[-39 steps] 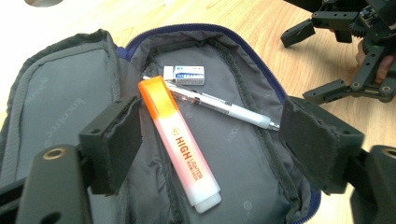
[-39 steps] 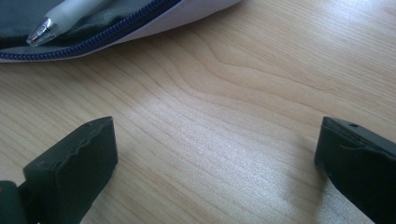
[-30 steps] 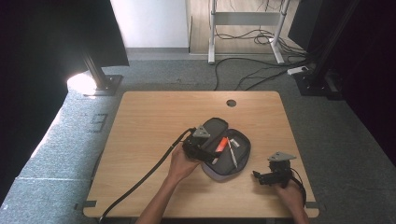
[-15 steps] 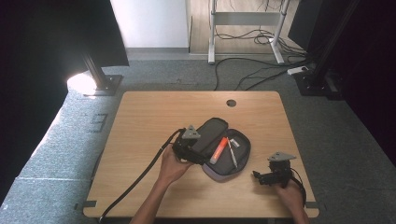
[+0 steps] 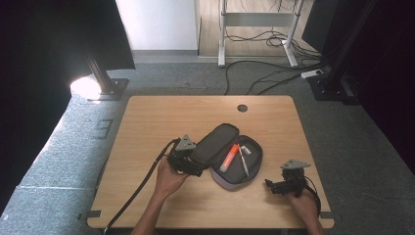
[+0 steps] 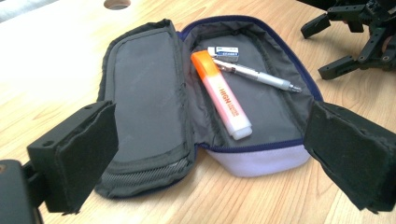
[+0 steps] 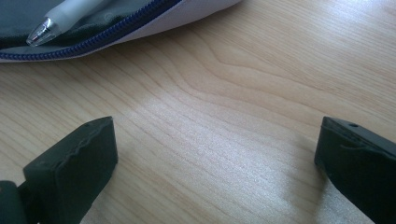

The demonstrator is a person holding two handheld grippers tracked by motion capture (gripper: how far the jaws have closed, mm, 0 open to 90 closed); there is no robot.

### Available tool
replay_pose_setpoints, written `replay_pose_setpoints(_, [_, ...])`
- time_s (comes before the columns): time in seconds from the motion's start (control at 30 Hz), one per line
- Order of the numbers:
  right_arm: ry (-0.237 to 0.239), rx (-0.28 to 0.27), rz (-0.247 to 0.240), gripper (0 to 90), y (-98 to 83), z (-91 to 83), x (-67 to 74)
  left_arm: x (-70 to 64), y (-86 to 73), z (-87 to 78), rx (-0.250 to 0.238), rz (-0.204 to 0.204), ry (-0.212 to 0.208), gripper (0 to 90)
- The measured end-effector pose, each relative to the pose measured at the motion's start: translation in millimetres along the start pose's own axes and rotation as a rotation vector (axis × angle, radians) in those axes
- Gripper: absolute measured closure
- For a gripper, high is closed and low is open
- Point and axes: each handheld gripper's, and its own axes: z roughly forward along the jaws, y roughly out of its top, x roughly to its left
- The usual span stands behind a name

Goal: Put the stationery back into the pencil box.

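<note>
Pencil case (image 5: 230,157) lies unzipped near the middle of the wooden table (image 5: 147,117), toward its front edge, lid folded flat to the left. Inside rest an orange highlighter (image 6: 222,93), a silver mechanical pencil (image 6: 257,74) and a small eraser (image 6: 223,52). The left gripper (image 5: 188,164), at the lid's edge, has just been opening its jaws, nothing between them. The right gripper (image 5: 281,186) sits near the front right corner, jaws spread over bare wood.

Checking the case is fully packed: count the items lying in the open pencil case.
3 in the pencil case: orange highlighter in the middle, pen beside it, eraser at the far end. More may be hidden.
</note>
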Motion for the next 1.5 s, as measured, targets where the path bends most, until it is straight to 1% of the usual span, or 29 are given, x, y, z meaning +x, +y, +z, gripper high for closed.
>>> replay_pose_setpoints(0.2, [0.000, 0.000, 0.000, 0.0, 0.0, 0.0, 0.0, 4.1, -14.1, -4.4, -0.004, -0.014, 0.009, 2.2])
replay_pose_setpoints(0.47, [0.000, 0.000, 0.000, 0.0, 0.0, 0.0, 0.0, 8.7, -33.9, -8.4, -0.011, -0.020, 0.018, 1.6])
replay_pose_setpoints(0.77, [0.000, 0.000, 0.001, 0.0, 0.0, 0.0, 0.1, 14.6, -57.0, -10.8, -0.013, -0.044, 0.034, 1.1])
replay_pose_setpoints(0.87, [0.000, 0.000, -0.001, 0.0, 0.0, 0.0, -0.1, 15.7, -63.9, -10.0, -0.006, -0.048, 0.037, 1.0])
replay_pose_setpoints(1.0, [0.000, 0.001, -0.001, 0.0, 0.0, 0.0, -0.1, 16.1, -72.5, -6.6, 0.018, -0.049, 0.052, 0.2])
replay_pose_setpoints(1.17, [0.000, 0.000, 0.000, 0.0, 0.0, 0.0, 0.0, 15.8, -82.2, -0.9, 0.058, -0.040, 0.067, 0.0])
replay_pose_setpoints(1.23, [0.000, 0.000, -0.001, 0.0, 0.0, 0.0, 0.0, 16.0, -86.1, 1.4, 0.070, -0.040, 0.067, 0.0])
replay_pose_setpoints(1.3, [0.000, 0.000, 0.001, 0.0, 0.0, 0.0, 0.1, 16.8, -90.3, 4.2, 0.080, -0.048, 0.065, 0.0])
replay_pose_setpoints(1.5, [0.000, 0.000, 0.001, 0.0, 0.0, 0.0, 0.1, 18.2, -100.6, 14.9, 0.139, -0.046, 0.078, 0.0])
